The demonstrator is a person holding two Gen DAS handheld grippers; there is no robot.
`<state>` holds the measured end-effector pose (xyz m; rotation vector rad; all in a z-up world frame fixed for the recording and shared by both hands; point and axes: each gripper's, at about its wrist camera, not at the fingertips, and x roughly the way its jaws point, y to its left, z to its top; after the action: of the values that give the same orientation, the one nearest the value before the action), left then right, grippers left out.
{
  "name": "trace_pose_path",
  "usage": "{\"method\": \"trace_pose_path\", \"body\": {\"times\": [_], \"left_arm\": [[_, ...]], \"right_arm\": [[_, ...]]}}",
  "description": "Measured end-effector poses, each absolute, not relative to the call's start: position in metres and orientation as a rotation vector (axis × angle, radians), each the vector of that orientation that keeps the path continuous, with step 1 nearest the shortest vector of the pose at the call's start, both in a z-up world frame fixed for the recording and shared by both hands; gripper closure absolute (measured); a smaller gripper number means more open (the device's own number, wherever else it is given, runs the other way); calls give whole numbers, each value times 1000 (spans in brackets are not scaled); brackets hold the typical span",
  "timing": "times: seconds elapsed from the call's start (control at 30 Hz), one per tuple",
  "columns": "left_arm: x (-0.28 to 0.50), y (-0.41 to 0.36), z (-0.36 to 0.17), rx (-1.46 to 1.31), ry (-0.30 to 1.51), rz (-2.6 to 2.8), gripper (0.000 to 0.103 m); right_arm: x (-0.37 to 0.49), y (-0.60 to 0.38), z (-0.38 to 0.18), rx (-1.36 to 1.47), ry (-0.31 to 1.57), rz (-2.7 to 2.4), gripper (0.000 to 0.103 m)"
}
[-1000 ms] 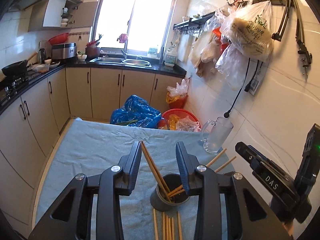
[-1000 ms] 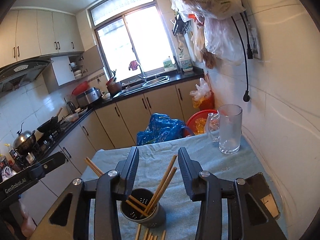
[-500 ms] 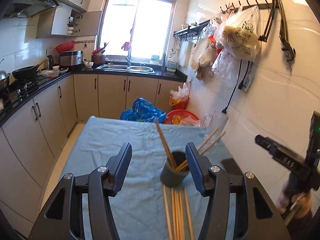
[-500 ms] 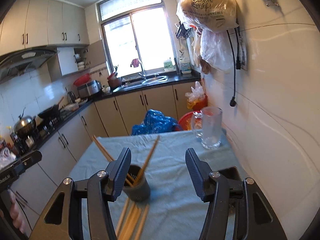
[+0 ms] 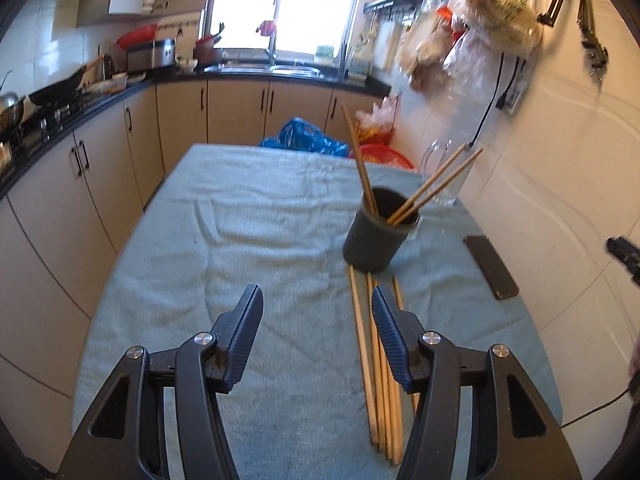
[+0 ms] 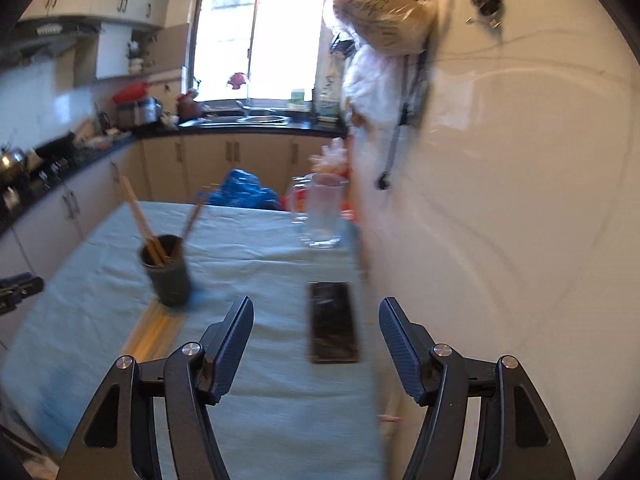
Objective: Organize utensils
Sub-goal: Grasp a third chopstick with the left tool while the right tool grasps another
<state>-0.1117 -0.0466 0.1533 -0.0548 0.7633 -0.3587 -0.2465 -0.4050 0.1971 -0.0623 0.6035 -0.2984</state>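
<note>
Dark holder (image 5: 376, 236) with four upright chopsticks (image 5: 430, 188); loose bundle (image 5: 380, 364) sharp only in left view. Left gripper (image 5: 316, 312) and right gripper (image 6: 316, 320) both gape empty, right's jaws just widening.

Daylight floods in from the bright, blown-out kitchen window (image 5: 286, 4) ahead of me; its panes are pure white, no detail. Glossy white wall tiles (image 6: 520, 184) on my right carry soft glare. My left camera is sharp over the wrinkled pale-blue tablecloth (image 5: 248, 232). My right camera is motion-smeared: the dark grey round chopstick holder (image 6: 168, 276) and clear glass mug (image 6: 322, 212) are blurred. Both views bow at the edges, with black corners.
</note>
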Motion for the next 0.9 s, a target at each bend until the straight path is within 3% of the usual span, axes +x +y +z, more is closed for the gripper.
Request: {"method": "trace_pose_path", "body": {"times": [0.13, 0.43, 0.47, 0.6, 0.7, 0.9], "left_arm": [[-108, -55, 133, -42, 805, -362, 48], [-90, -95, 72, 8, 950, -415, 48], [-87, -98, 68, 14, 960, -420, 49], [-74, -114, 55, 51, 990, -430, 57], [-60, -125, 46, 67, 1013, -438, 62], [-38, -145, 29, 103, 1062, -457, 72]], "right_arm": [[-253, -410, 207, -205, 577, -401, 19], [-205, -373, 120, -18, 784, -124, 19], [-199, -367, 108, 12, 806, -90, 20], [-171, -333, 58, 125, 897, 61, 43], [-155, -310, 34, 166, 938, 123, 54], [-131, -281, 11, 141, 972, 148, 56]]}}
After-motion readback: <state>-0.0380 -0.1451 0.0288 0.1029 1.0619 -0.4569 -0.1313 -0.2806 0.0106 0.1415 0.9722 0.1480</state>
